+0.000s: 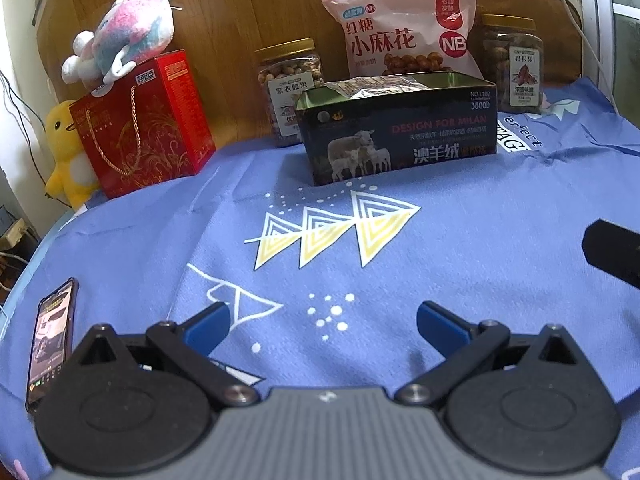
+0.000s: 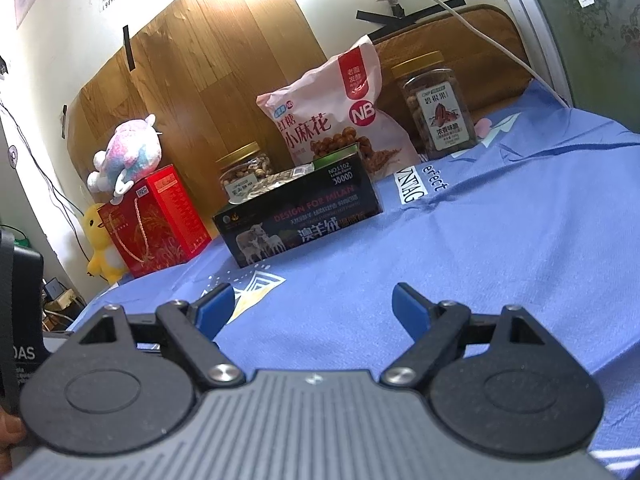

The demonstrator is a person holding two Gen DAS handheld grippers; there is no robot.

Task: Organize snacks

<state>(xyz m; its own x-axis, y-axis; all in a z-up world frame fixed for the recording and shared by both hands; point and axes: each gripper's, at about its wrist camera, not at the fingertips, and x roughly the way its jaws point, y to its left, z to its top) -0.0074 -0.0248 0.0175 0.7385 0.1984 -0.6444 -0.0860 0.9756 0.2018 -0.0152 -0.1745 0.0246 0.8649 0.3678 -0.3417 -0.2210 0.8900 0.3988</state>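
Left wrist: cloth bare nr fingers

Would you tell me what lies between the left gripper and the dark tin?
Only bare blue cloth separates the left gripper from the dark tin, per the left wrist view.

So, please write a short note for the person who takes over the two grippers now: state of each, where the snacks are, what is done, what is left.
Left gripper: jaws open, empty, above the blue printed cloth.
Right gripper: jaws open, empty, over the same cloth.
Dark open tin box with sheep picture: at the back of the cloth, small packets already inside.
Behind the box: pink snack bag upright, gold-lidded clear jar of nuts on its left, second gold-lidded jar on its right.
Red gift box with rope handle: far left.
Left to do: probably the bag and jars, judging from the scene.
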